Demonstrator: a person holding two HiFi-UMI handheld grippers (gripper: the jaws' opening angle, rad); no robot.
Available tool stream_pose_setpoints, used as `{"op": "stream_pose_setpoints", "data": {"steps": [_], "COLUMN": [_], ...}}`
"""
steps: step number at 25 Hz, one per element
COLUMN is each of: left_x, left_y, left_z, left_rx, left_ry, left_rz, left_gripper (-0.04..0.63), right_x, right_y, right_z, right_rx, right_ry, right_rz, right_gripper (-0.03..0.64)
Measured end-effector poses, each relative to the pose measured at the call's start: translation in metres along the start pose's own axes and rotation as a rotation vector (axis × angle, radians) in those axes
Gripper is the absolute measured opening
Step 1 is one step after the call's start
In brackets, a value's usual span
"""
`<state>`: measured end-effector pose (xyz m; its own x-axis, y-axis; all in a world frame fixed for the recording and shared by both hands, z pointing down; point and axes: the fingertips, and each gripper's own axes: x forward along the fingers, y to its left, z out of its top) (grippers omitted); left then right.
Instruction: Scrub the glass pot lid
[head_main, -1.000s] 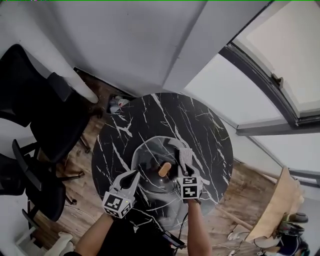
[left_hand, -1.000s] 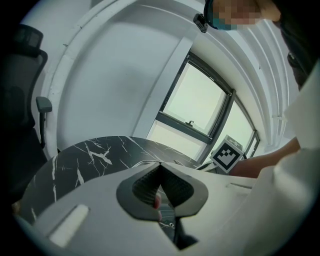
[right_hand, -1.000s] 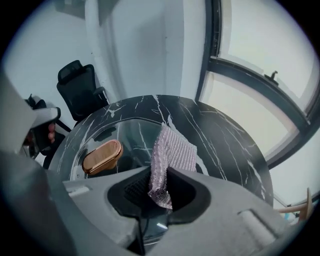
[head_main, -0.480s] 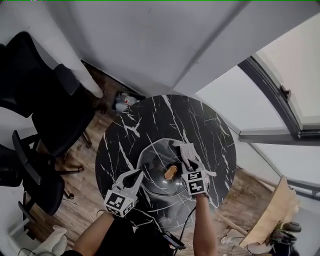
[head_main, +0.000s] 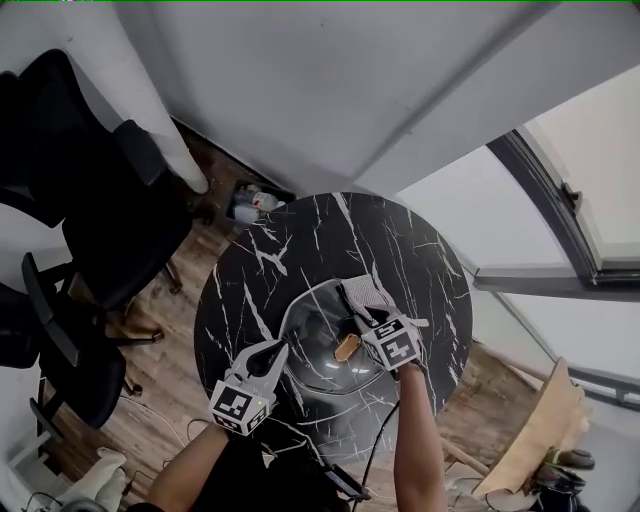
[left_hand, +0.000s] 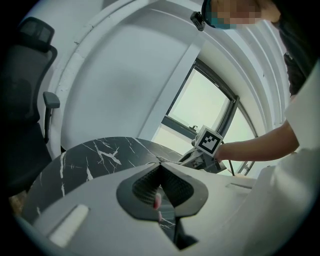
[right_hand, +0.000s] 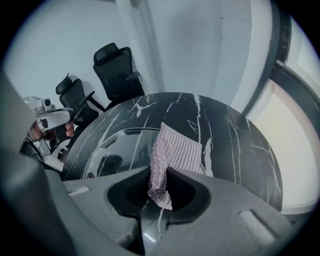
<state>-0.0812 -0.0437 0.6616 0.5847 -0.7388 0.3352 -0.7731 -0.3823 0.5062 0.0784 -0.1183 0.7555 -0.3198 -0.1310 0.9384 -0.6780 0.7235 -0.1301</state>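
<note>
Glass lid (head_main: 312, 338), one; cloth (right_hand: 176, 149), one

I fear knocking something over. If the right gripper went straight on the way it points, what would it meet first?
Probably only the table: the right gripper, clamped on the cloth, points past the glass lid rim over bare marble. Nothing stands ahead, though depth is unclear.

Clear domed glass pot lid (head_main: 312, 338) lies flat, wooden knob (head_main: 347, 347) upward.
</note>
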Motion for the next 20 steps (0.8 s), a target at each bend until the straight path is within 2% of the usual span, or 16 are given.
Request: {"op": "stream_pose_setpoints", "data": {"steps": [6, 11, 14, 17, 20], "left_x": [-0.008, -0.017, -0.023, -0.029, -0.036], "left_y": [0.006, 0.016, 0.022, 0.029, 0.033], "left_z": [0.001, 0.005, 0.004, 0.005, 0.005], "left_rx": [-0.008, -0.015, -0.009, -0.014, -0.026], "left_ry": [-0.016, -0.029, -0.031, -0.042, -0.051], "left_rz": [0.004, 0.023, 0.034, 0.051, 0.064], "left_gripper": [0.002, 0.002, 0.002, 0.002, 0.002], "right_x": [0.008, 0.021, 0.029, 0.036, 0.040], "right_y": [0.019, 0.046, 0.067, 0.090, 0.109], "right_z": [0.019, 0.032, 0.037, 0.041, 0.041], "right_rx": [-0.113, -0.358, -0.462, -0.519, -0.530], "right_ry": [0.047, 0.116, 0.149, 0.167, 0.169], "right_rz": [0.003, -0.016, -0.011, -0.013, -0.027], "right_gripper": [0.077, 0.076, 0.076, 0.076, 0.077]}}
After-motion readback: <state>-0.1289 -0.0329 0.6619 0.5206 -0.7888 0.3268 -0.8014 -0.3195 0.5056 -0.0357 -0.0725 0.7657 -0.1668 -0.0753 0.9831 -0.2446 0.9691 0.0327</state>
